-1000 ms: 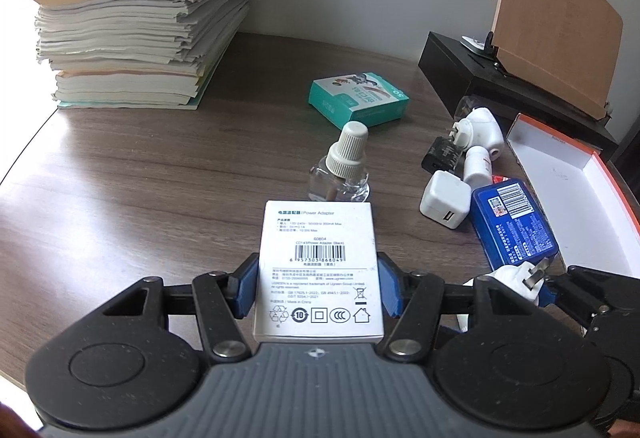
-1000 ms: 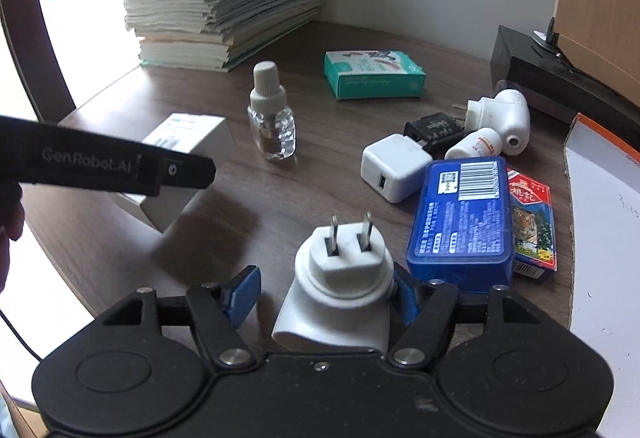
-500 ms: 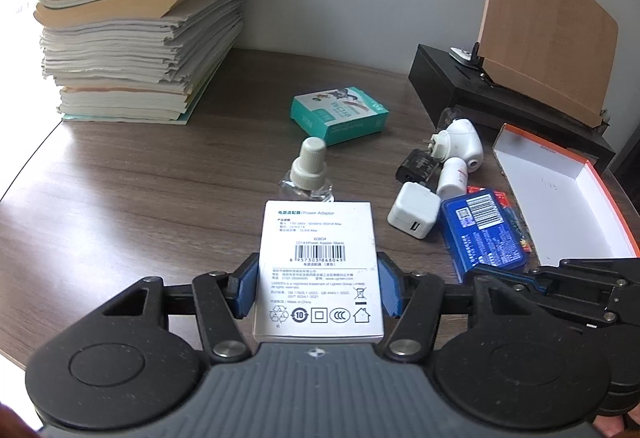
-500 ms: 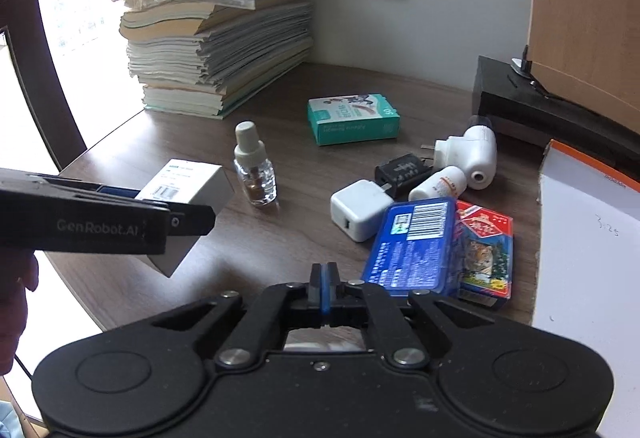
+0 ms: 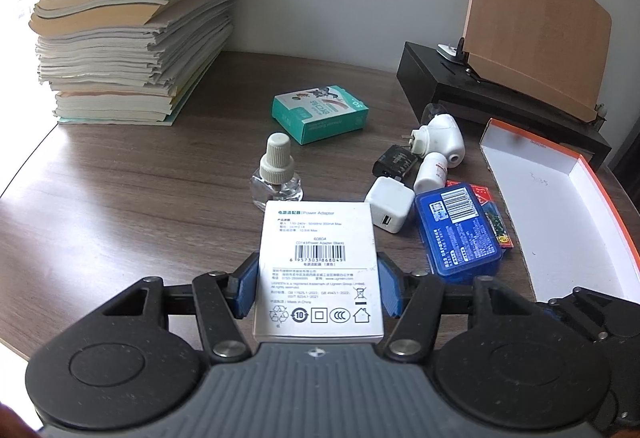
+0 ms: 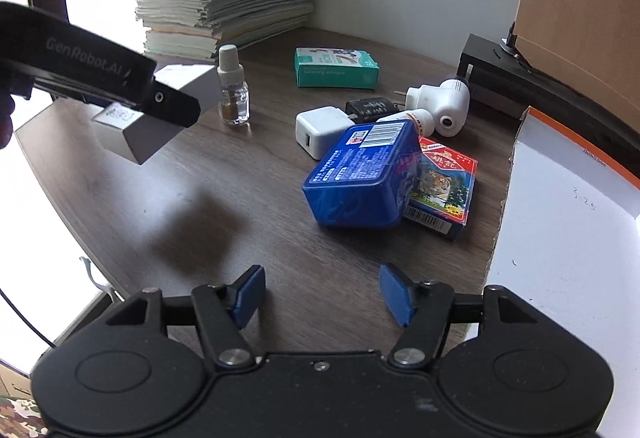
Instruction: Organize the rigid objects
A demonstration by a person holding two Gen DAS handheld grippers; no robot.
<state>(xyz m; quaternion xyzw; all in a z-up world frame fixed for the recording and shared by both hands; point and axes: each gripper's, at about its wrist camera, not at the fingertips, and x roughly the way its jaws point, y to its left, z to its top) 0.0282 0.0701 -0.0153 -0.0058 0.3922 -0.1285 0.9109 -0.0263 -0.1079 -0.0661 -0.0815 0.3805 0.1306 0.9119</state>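
My left gripper (image 5: 318,288) is shut on a white power adapter box (image 5: 318,270) and holds it above the wooden table (image 5: 120,190). The box also shows in the right wrist view (image 6: 136,134), raised at the left. My right gripper (image 6: 322,292) is open and empty over the table's front. On the table lie a clear bottle with a white cap (image 5: 276,174), a white cube charger (image 5: 390,204), a blue tin (image 5: 458,232), a black adapter (image 5: 394,160), a white plug-in device (image 5: 442,136) and a teal box (image 5: 320,112).
A white tray with an orange rim (image 5: 560,206) lies at the right. A playing-card pack (image 6: 442,186) leans under the blue tin. A tall paper stack (image 5: 128,30) stands back left. A black stand with a wooden board (image 5: 536,50) stands back right.
My right gripper held a white plug one second ago, showed shut half a second ago, and is now open and empty. Both grippers have risen and pulled back. The left keeps the box.
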